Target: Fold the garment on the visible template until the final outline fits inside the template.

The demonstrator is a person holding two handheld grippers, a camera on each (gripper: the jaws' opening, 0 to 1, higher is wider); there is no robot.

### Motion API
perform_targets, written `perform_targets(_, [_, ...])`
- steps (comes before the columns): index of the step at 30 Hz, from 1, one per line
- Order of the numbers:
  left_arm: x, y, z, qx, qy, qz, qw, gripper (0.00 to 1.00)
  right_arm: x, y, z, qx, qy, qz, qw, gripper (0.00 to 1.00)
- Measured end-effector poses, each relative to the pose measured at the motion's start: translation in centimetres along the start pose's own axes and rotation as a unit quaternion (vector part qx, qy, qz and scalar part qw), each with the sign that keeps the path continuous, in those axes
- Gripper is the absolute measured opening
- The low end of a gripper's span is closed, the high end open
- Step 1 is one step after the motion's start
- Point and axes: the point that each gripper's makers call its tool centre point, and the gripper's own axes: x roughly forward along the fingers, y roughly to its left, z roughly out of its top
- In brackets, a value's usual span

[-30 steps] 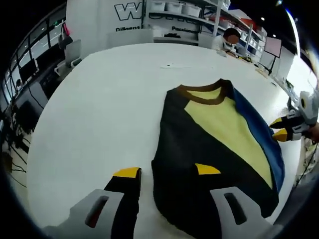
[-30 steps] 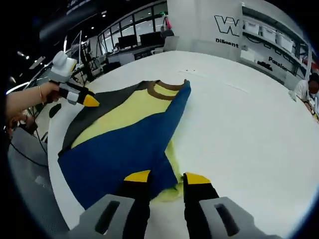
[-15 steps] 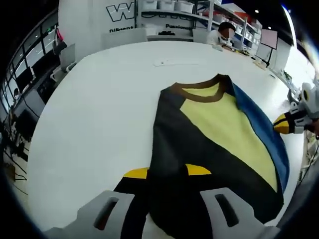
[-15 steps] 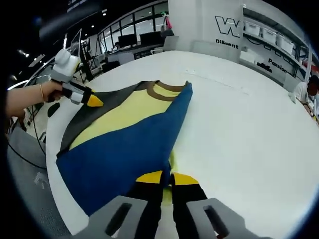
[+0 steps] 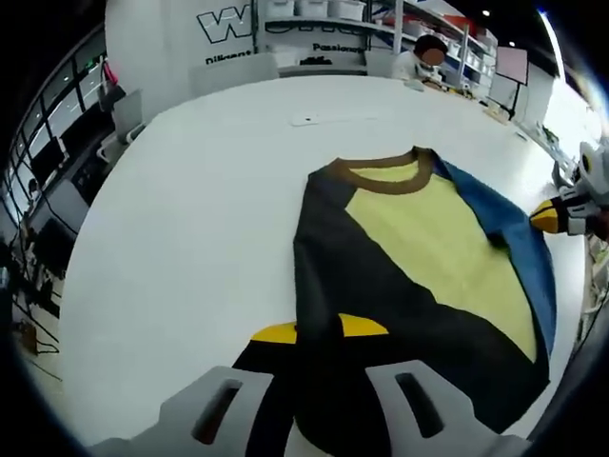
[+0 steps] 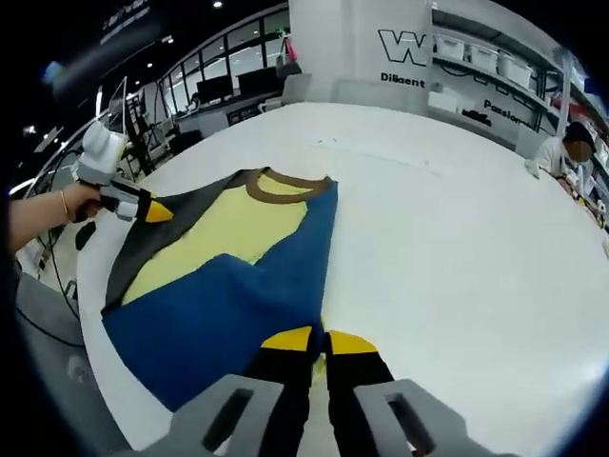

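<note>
I hold one pair of tongs in each hand, and both are pinched shut on the shirt (image 5: 419, 248).

In the left gripper view, my left tongs (image 5: 319, 330) have their yellow tips close together on the dark side edge of the shirt, near its bottom. The shirt lies flat on the big white surface (image 5: 190, 190). Its brown collar (image 5: 381, 173) points away from me. The middle is yellow, the near side is dark grey, and the far side is blue. The blue part is bent over a little near the far edge. My right tongs (image 5: 547, 217) poke in from the right at that blue edge.

In the right gripper view, my right tongs (image 6: 320, 340) have their yellow tips almost touching, with the blue cloth and a bit of yellow cloth between them. The blue side is pulled over part of the yellow middle and makes a step shape. The shirt (image 6: 219, 267) sits close to the near edge of the surface (image 6: 457, 248). My left tongs (image 6: 152, 211) show at the left, on the grey edge, with my hand (image 6: 71, 202) behind them.

There is lots of bare white room past the collar and on the far side of the surface. The side near my hands has very little room before the edge drops off.

A person (image 6: 563, 152) sits far off at the surface's far end.
</note>
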Motion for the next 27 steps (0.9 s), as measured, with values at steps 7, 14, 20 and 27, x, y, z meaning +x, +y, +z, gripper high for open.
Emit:
perform_targets(7, [0.1, 0.4, 0.4, 0.043, 0.005, 0.022, 0.9988, 0.13, 0.1, -1.9, 0.0, 0.039, 0.006, -0.041, 0.9984, 0.0])
perform_targets(14, [0.1, 0.8, 0.6, 0.051, 0.001, 0.023, 0.9984, 0.15, -0.1, -3.9, 0.1, 0.088, -0.005, -0.064, 0.9941, 0.0])
perform_targets(20, [-0.7, 0.5, 0.9, 0.016, -0.017, 0.003, 0.9997, 0.36, -1.1, -3.2, 1.0, 0.093, -0.029, -0.05, 0.994, 0.0])
perform_targets(27, [-2.9, 0.3, 1.6, -0.003, -0.047, -0.009, 0.9988, 0.47, -1.7, -0.1, 1.3, 0.091, -0.031, -0.011, 0.9953, 0.32])
